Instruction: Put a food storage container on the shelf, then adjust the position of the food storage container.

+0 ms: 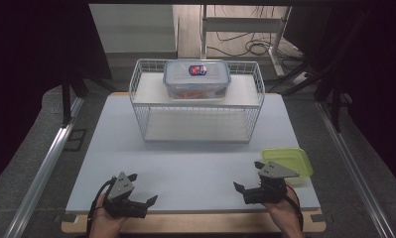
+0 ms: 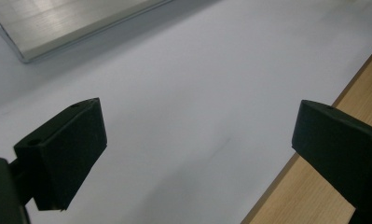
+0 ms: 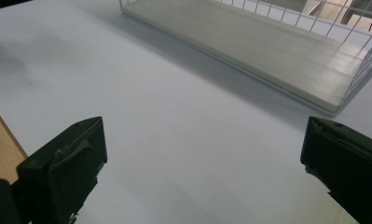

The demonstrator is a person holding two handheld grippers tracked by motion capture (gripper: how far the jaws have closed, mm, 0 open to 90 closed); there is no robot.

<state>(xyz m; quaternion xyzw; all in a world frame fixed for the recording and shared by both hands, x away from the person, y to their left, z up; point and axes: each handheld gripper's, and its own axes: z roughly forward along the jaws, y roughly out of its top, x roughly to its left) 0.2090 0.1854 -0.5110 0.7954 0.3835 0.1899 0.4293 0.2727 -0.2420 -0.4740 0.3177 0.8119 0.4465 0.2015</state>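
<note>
Green lid (image 1: 289, 161): a flat, pale green, rounded rectangle lying on the tabletop (image 1: 195, 153) near its front right corner, just beyond and beside the right tongs; whether they touch it cannot be told from the high view.
Right tongs (image 1: 250, 174): held low over the front right part of the tabletop, released, jaws spread wide with nothing between them; in the right gripper view (image 3: 202, 172) they look across bare white surface toward the rack.
Left tongs (image 1: 142, 187): held low at the front left edge of the tabletop, released, jaws wide apart and empty; in the left gripper view (image 2: 197, 140) white surface lies between them and the wooden border (image 2: 309, 186) runs under the jaw at that view's right.
Wire rack (image 1: 196, 101): white, two-tiered, standing at the far middle of the tabletop, well apart from both tongs; its lower shelf board (image 3: 249, 46) is bare.
Clear container (image 1: 197, 78): a lidded plastic box with a red and blue label on top, sitting on the upper shelf of the rack, roughly centred.
Hands: one grips each tool from the bottom edge of the high view, the left (image 1: 106, 220) and the right (image 1: 285, 213), with a cable trailing from each.
Tabletop: a white sheet on a wooden board, otherwise bare between rack and tongs.
</note>
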